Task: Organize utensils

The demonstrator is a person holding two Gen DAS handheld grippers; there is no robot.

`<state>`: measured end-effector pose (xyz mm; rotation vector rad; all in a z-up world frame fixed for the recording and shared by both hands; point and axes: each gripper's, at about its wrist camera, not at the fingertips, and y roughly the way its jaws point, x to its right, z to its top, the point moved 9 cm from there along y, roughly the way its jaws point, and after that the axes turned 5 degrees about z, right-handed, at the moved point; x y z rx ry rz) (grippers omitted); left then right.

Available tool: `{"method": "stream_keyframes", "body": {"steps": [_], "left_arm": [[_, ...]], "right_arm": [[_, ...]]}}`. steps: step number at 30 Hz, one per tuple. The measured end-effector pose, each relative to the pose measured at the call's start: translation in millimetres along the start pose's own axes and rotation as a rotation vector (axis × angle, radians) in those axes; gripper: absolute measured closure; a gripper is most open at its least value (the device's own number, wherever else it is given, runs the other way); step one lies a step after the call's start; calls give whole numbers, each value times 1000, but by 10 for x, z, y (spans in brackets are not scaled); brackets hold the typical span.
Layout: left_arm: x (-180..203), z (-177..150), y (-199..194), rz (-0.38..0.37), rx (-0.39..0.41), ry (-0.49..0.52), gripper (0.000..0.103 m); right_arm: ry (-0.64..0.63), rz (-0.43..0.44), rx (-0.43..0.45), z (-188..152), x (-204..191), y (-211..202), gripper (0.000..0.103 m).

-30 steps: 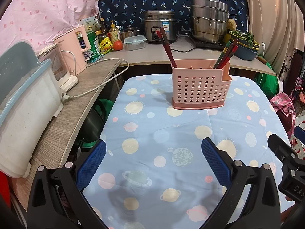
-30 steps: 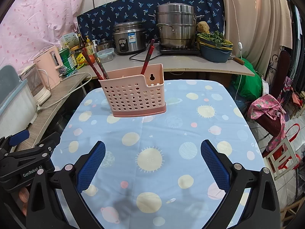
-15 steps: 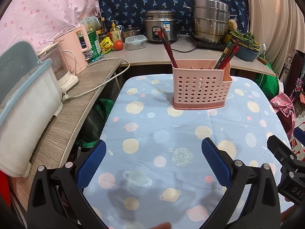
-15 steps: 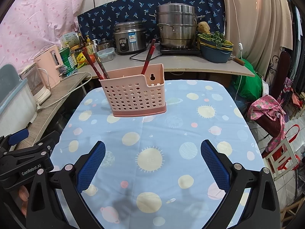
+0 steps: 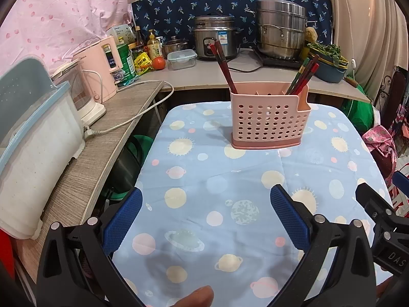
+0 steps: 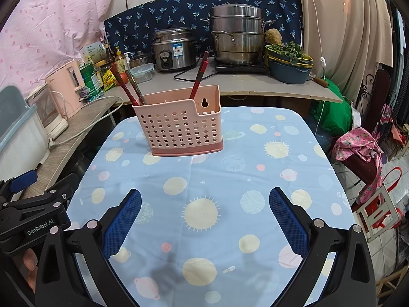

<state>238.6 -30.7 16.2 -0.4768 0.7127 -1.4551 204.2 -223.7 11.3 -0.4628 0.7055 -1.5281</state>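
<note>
Surface (image 5: 255,179), covered by a light-blue cloth printed with suns and planets; it fills the near and middle field in both wrist views. A second, L-shaped counter (image 5: 204,76) runs along the left and far sides and carries kitchen appliances. On its far part stand a stacked steel pot (image 5: 280,29) and a rice cooker (image 5: 214,37); on its left part stand a pink kettle (image 5: 102,69) and a large white bin (image 5: 33,148) with a blue-rimmed lid.

Pink perforated basket (image 5: 268,122), upright on the far half of the cloth, well apart from both tools. Dark red chopsticks (image 5: 223,69) lean to the left in its left compartment; a further bundle of chopsticks (image 5: 304,75), red and green, leans to the right at its right end. No utensil lies loose on the cloth.

Left hand-held gripper (image 5: 205,220), hovering over the near edge of the cloth, blue pads spread wide, nothing between them. Right hand-held gripper (image 6: 204,220), likewise spread wide and empty, near the cloth's near edge. A fingertip (image 5: 196,295) shows at the bottom edge of the left wrist view.
</note>
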Motion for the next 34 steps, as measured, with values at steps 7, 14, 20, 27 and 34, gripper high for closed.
{"method": "stream_keyframes", "body": {"steps": [7, 14, 20, 27, 34], "left_arm": [[9, 1, 16, -6, -5, 5, 7], [-6, -8, 32, 0, -3, -5, 7], [-17, -15, 43, 3, -4, -5, 7], [-18, -18, 40, 4, -3, -4, 7], [-36, -5, 66, -2, -1, -9, 7]], "right_arm": [[-5, 1, -8, -24, -22, 33, 6], [-6, 0, -10, -28, -35, 42, 6], [-6, 0, -11, -24, -35, 50, 6], [-7, 0, -11, -21, -34, 50, 6], [-6, -1, -11, -28, -22, 54, 6]]}}
